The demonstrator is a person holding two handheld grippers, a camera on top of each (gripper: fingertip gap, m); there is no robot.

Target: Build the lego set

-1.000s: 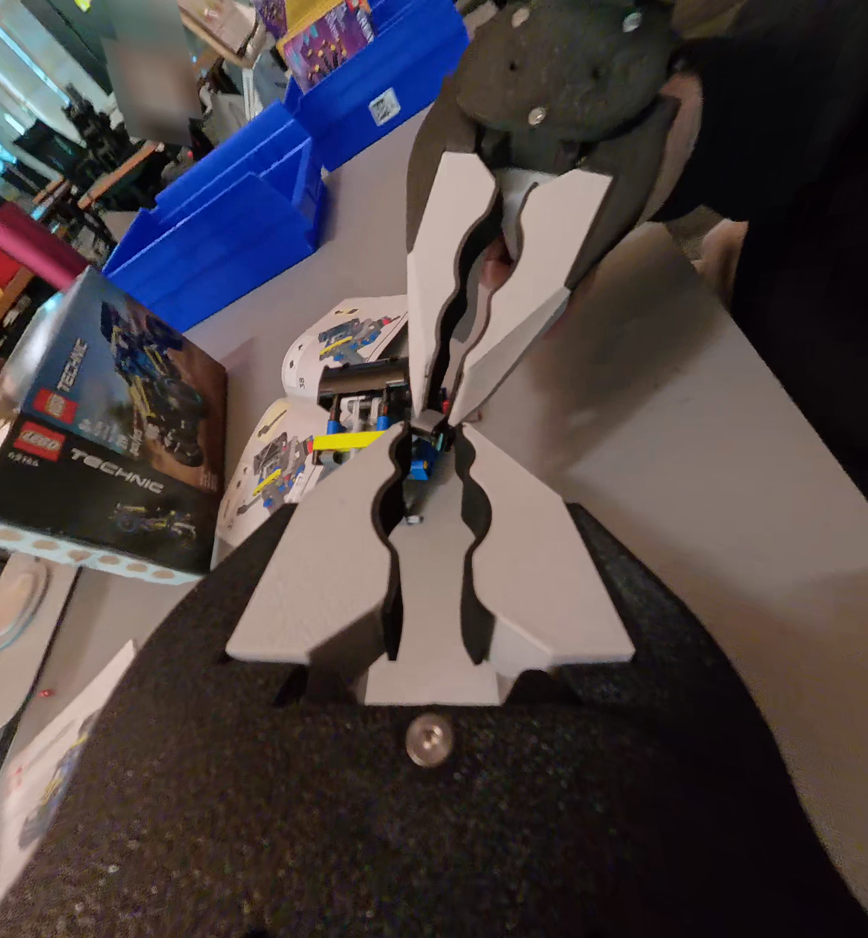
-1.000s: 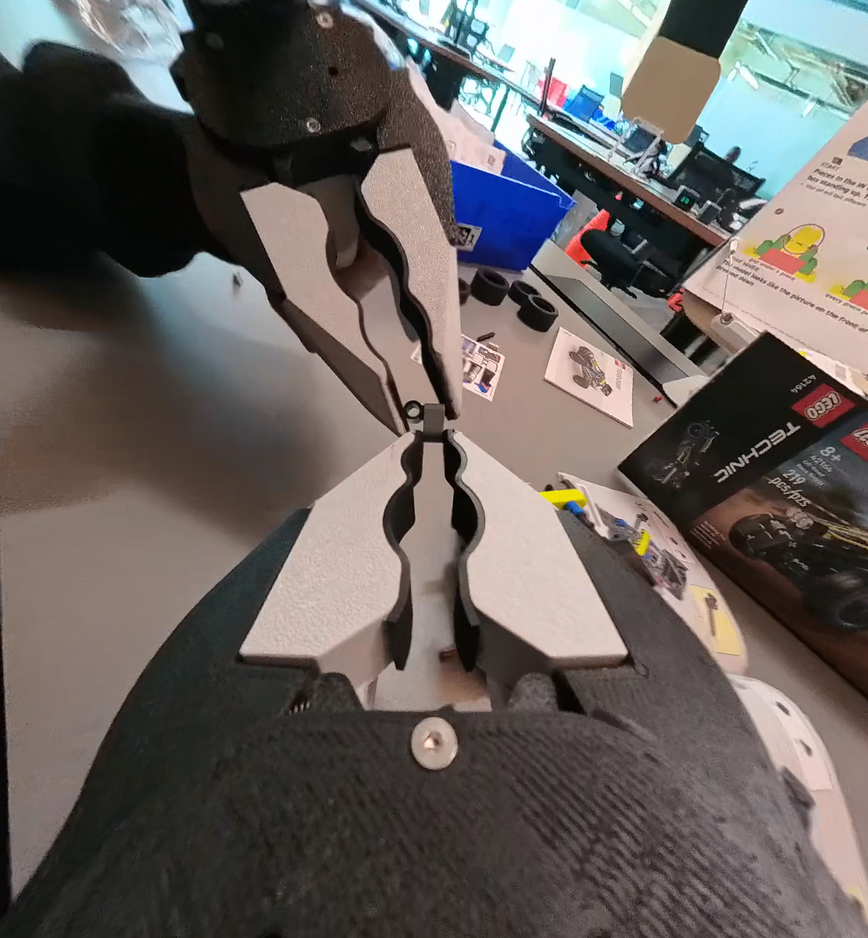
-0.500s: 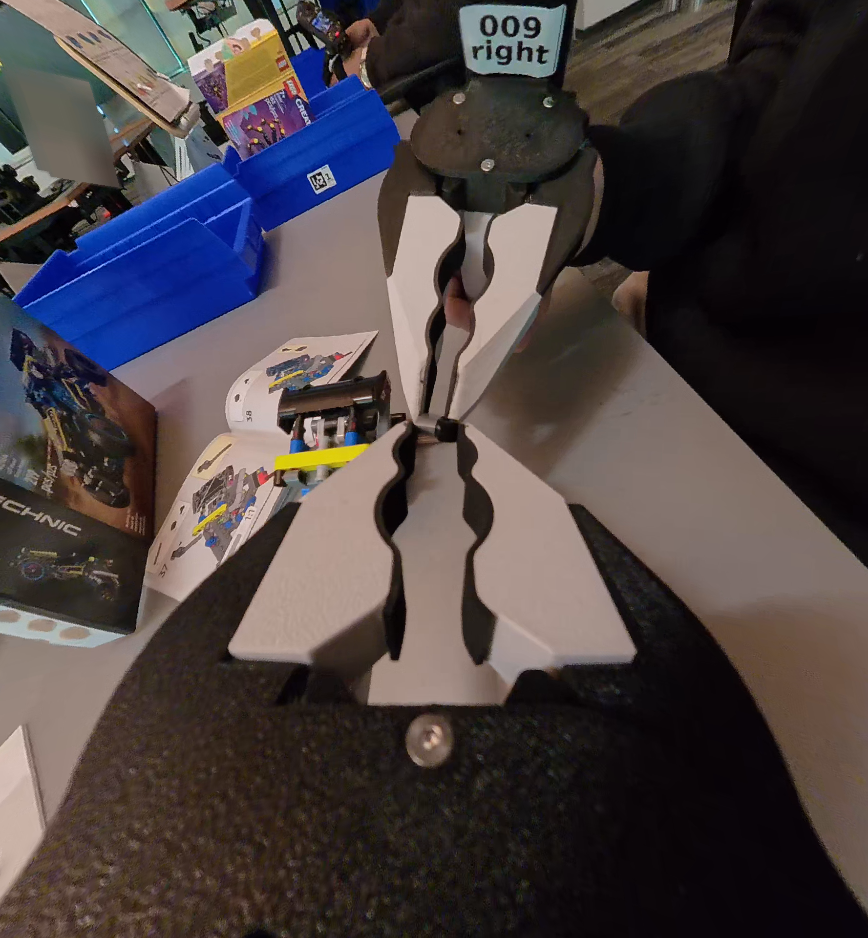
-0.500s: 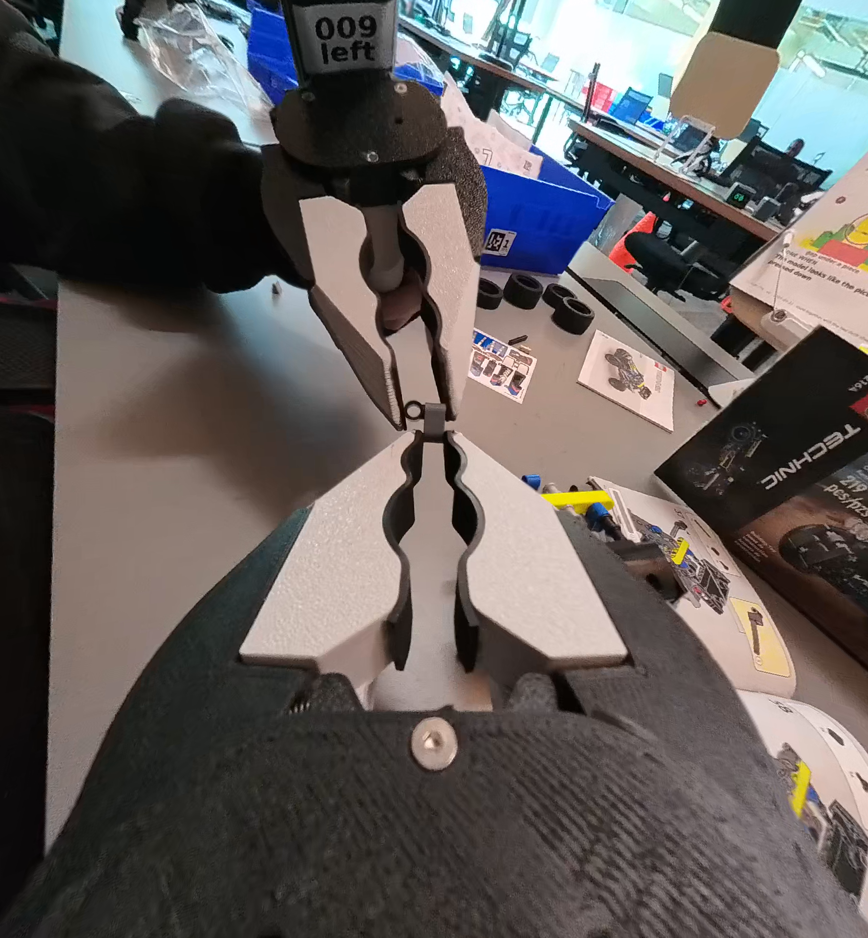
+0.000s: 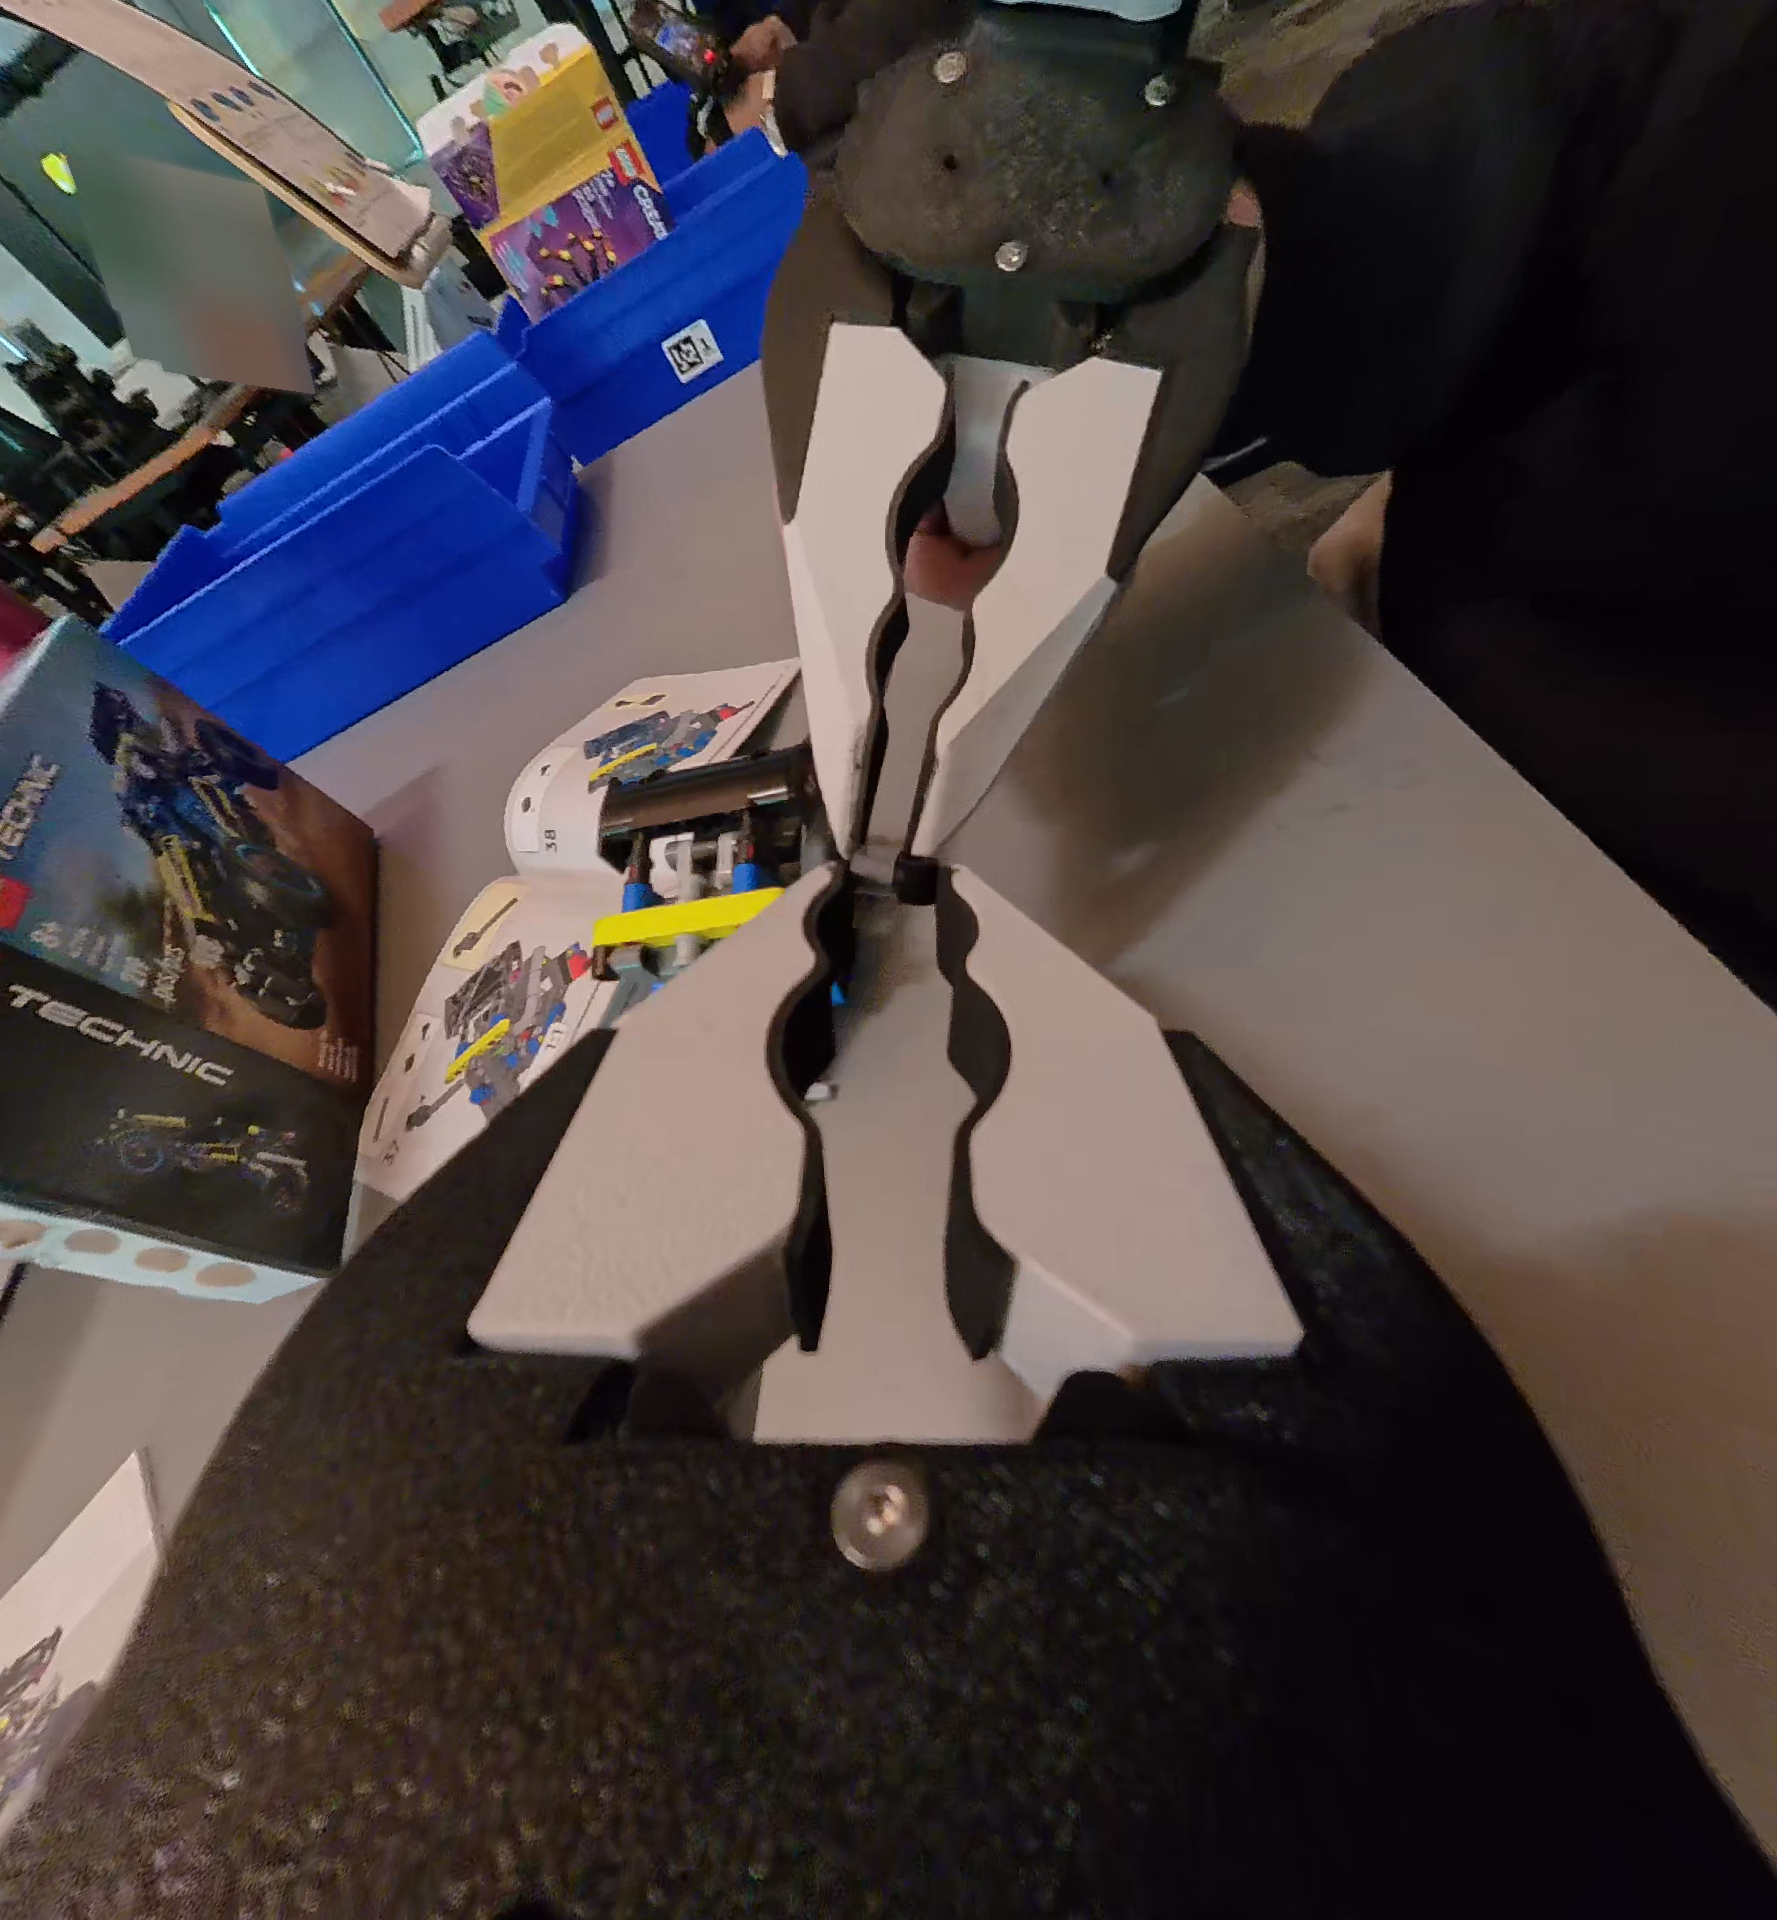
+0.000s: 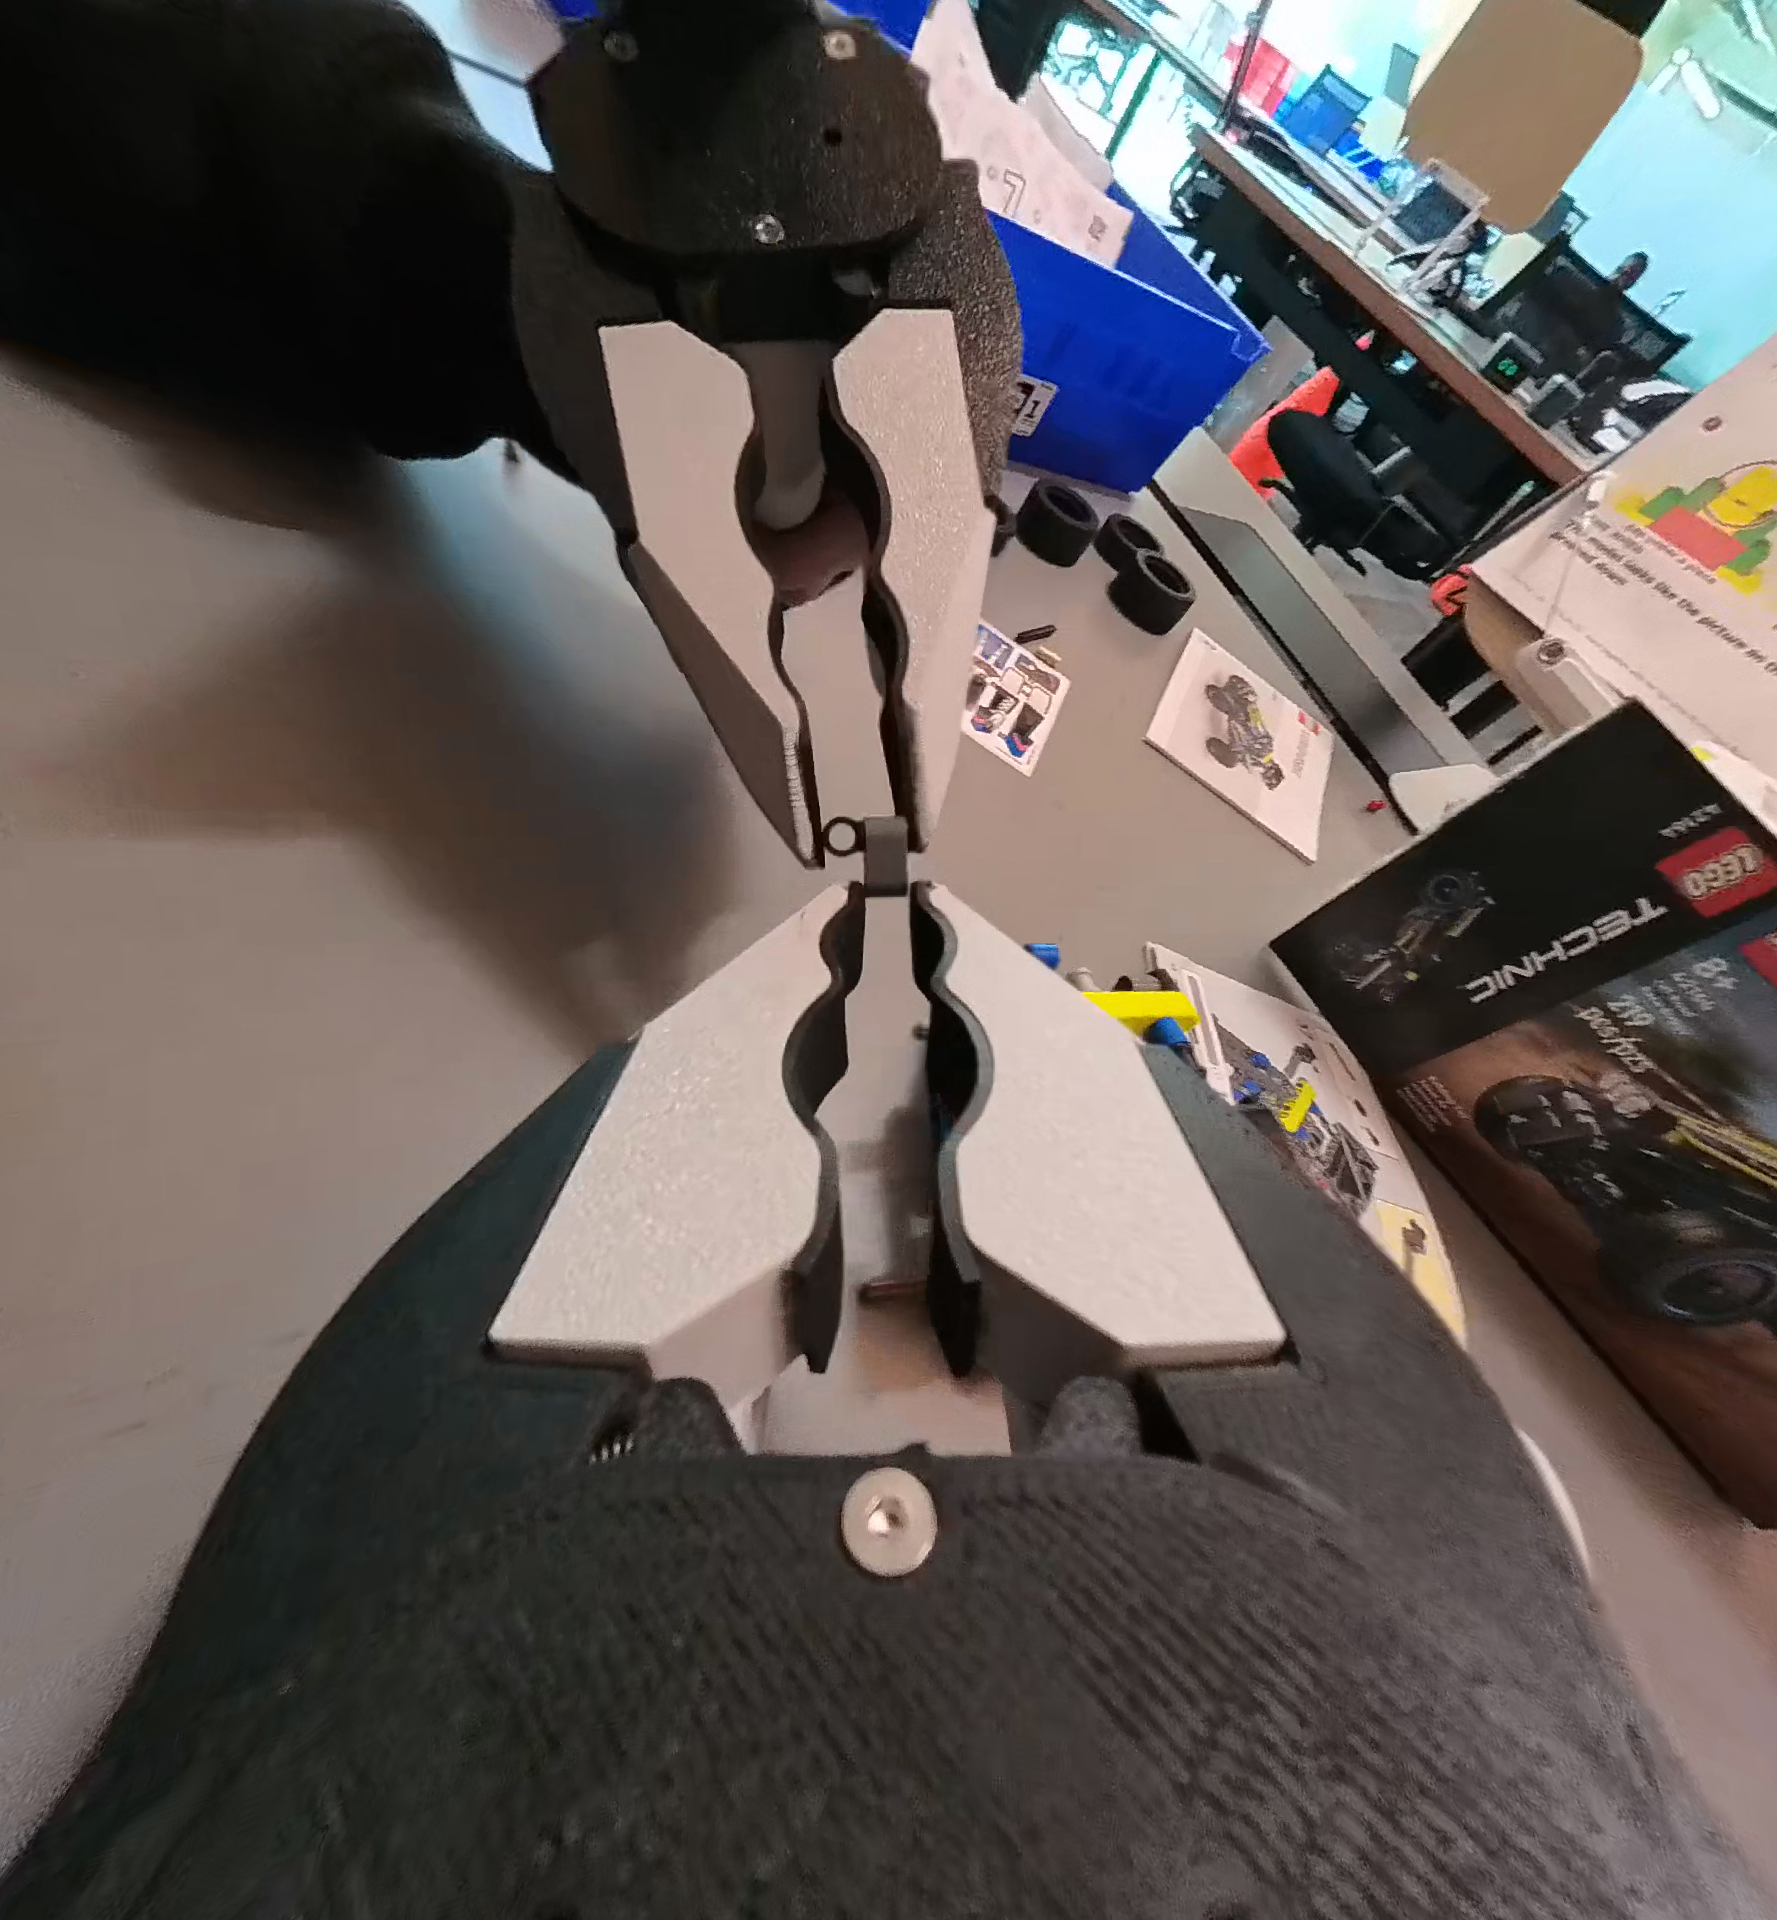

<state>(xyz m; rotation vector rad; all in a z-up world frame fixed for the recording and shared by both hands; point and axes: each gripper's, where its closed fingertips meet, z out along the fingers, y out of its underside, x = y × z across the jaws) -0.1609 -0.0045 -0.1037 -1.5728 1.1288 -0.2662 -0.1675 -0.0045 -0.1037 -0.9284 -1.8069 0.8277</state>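
My two grippers meet tip to tip above the grey table (image 5: 1383,935). My right gripper (image 6: 886,896) is shut on the lower end of a small grey brick piece (image 6: 886,857). A small black pin (image 6: 840,834) with a round end sticks out of the side of that piece. My left gripper (image 5: 889,888) is shut across the two, one pad on the black pin (image 5: 915,878) and the other on the grey piece (image 5: 866,868). The left gripper (image 6: 863,836) comes down from above in the right wrist view. The right gripper (image 5: 884,842) does the same in the left wrist view.
A partly built model with a yellow beam (image 5: 686,914) lies on an open instruction booklet (image 5: 551,821). A dark set box (image 5: 136,935) and blue bins (image 5: 364,582) stand beyond. Black tyres (image 6: 1123,551), a sticker sheet (image 6: 1014,696) and a booklet (image 6: 1242,743) lie farther off. Both grippers' tips are close together, under 4 cm apart.
Both grippers stay tip to tip with the grey piece and black pin between them. The pair has tilted and shifted a little over the table. Neither grasp has changed.
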